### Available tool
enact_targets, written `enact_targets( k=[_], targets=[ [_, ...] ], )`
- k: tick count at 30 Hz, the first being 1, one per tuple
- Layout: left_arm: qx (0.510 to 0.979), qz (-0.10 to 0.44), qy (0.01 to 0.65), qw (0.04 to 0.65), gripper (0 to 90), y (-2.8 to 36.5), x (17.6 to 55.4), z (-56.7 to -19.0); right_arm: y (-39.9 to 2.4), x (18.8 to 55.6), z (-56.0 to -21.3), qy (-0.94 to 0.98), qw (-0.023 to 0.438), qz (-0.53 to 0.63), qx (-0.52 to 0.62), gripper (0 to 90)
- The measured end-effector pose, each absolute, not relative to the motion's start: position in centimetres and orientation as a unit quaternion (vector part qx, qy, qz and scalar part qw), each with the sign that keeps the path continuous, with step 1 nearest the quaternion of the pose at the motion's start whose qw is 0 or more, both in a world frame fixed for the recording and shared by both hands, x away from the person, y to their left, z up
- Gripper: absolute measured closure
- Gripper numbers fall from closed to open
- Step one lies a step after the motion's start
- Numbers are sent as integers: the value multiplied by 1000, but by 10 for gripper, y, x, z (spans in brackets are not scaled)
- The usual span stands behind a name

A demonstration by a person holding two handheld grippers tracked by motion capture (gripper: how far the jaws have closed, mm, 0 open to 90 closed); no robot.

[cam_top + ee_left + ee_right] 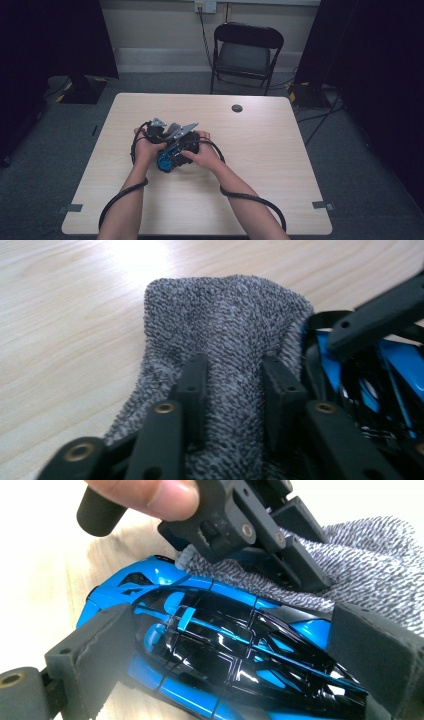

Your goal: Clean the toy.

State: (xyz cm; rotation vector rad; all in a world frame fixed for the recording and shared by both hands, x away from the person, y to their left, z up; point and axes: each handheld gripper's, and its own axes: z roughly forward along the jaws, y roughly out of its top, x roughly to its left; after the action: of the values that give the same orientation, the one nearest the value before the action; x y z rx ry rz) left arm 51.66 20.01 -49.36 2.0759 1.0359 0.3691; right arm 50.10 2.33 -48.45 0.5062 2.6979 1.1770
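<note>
Forearms (pixel 135 200) over pale wooden table (pixel 280 165), grey carpet (pixel 360 150).

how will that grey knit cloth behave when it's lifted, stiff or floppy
Probably floppy: the grey knit cloth bunches into a fold between the left claw pads. Its nubbly weave likely grips well. It drapes against the blue toy car, so lifting may drag across it.

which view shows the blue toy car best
The right gripper view: the blue toy car lies close-up between that gripper's jaws. The left gripper view catches a blue edge beside the grey cloth; the high view shows it small.
</note>
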Motion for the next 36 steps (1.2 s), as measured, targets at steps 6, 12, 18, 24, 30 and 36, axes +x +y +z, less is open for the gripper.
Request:
enact_targets(
  k=[6, 12, 18, 24, 30, 36],
  targets=[
    [822, 133, 402, 381, 734, 205, 511, -490, 23, 501, -484, 901, 76, 392, 170, 45],
    [822, 129, 403, 382, 737, 211, 505, -489, 24, 501, -484, 901, 76, 391, 169, 45],
    [828, 126, 397, 374, 740, 220, 498, -487, 24, 501, -484, 902, 75, 391, 169, 45],
    [834, 128, 394, 366, 740, 226, 492, -485, 24, 501, -484, 903, 74, 389, 170, 45],
    [833, 121, 398, 365, 741, 236, 484, -484, 24, 501, -484, 901, 75, 391, 169, 45],
    [832, 123, 401, 364, 741, 242, 475, -484, 24, 501, -485, 900, 76, 394, 169, 45]
  ],
)
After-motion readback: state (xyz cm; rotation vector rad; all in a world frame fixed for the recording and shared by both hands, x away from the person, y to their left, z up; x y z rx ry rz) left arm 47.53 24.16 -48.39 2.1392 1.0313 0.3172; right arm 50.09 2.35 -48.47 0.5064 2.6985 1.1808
